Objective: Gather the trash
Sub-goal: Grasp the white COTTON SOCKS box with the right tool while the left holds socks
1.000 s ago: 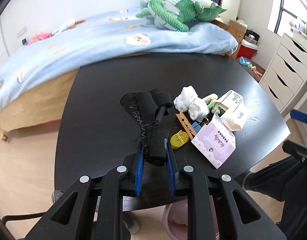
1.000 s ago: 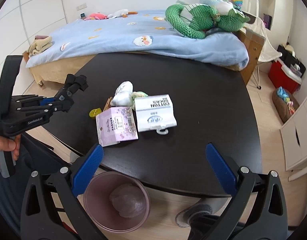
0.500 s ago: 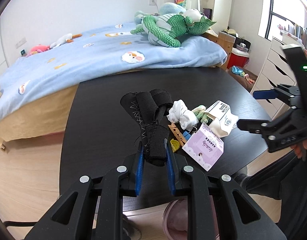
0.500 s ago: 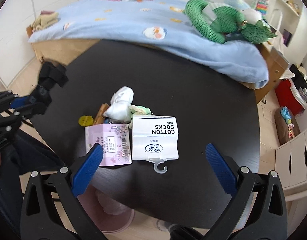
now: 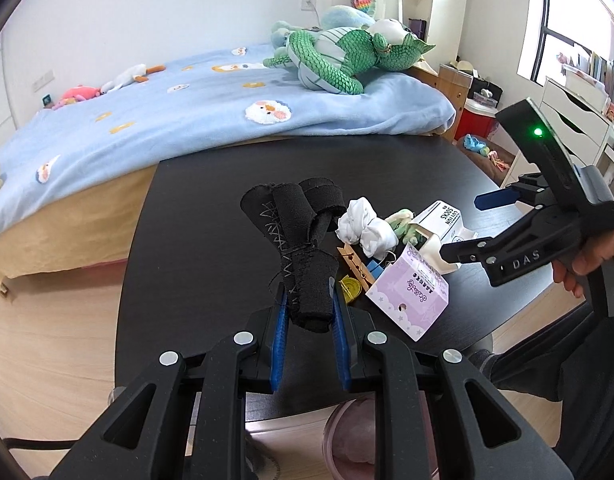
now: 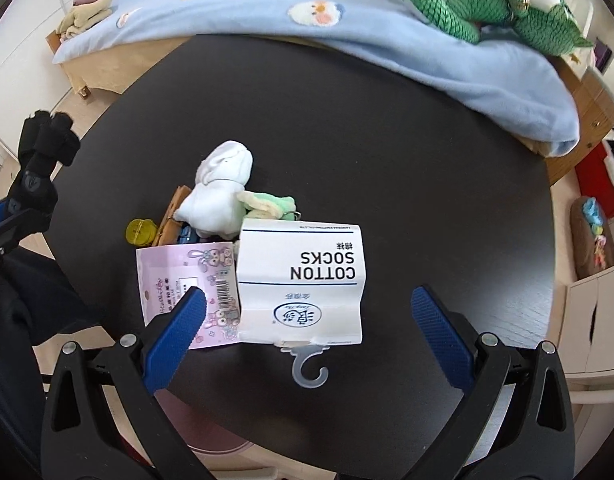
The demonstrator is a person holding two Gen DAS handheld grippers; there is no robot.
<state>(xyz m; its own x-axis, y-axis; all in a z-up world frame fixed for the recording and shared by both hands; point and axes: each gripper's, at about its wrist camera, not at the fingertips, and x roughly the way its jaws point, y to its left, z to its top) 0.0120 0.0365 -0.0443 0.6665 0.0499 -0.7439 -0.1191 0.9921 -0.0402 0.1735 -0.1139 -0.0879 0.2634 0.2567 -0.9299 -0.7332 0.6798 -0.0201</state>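
hovering over the white cotton socks package (image 6: pixel 301 282) at the near tabletop (image 6: pixel 427 184) edge, the right gripper (image 6: pixel 307 320) has jaws wide apart; left gripper (image 5: pixel 307 312) clamps black fabric (image 5: pixel 303 248). next: lower, straddle, pinch.

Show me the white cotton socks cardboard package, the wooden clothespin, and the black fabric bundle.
White cotton socks cardboard package (image 6: pixel 303 276), right wrist view, printed top face.
Wooden clothespin (image 5: pixel 355 261), left wrist view, middle of its body.
Black fabric bundle (image 5: pixel 303 248), left wrist view, stitched middle.
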